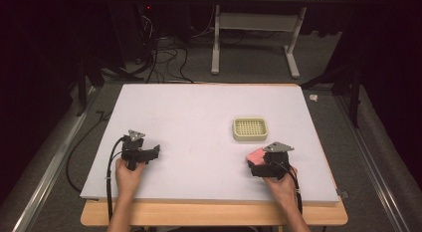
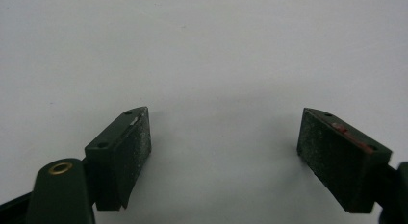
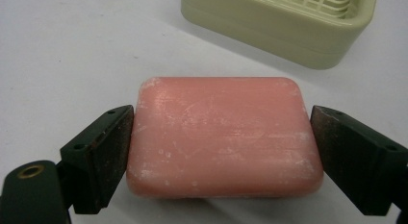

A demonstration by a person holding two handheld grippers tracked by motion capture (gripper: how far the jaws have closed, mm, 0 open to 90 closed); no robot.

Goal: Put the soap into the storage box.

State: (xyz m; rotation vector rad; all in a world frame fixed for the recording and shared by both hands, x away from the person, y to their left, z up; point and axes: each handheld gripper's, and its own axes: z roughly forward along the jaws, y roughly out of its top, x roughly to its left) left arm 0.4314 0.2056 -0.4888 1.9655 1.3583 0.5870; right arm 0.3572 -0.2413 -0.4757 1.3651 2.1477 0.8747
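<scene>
Overhead and tong-mounted views of a soap-handling setup. The table (image 1: pixel 209 137) is covered by a flat, matte, pale grey sheet over a light wooden board whose front edge shows below the sheet. Right tongs (image 3: pixel 221 152): two black, blocky jaws with flat, slightly scuffed faces clamp the short ends of the pink soap bar (image 3: pixel 222 137), one jaw on each side, both in contact. The bar is a rounded-corner rectangular block with a smooth, waxy top dulled by whitish scuffs and fine scratches; it sits at the table surface near the front right of the sheet, seen in the high view as a pink block (image 1: pixel 255 156) just ahead of the right hand (image 1: pixel 281 184). Just beyond the bar stands the soap dish (image 3: pixel 284 22), a pale yellow-green moulded plastic tray with rounded corners, smooth thick walls and a grid-patterned insert; bar and dish lie near each other but apart. Left tongs (image 2: pixel 223 152): jaws spread wide with nothing between them, their pads speckled and worn, poised over bare grey sheet at the front left, held by the left hand (image 1: pixel 128 172). A black cable (image 1: pixel 110 162) trails from this gripper toward the table's edge.
</scene>
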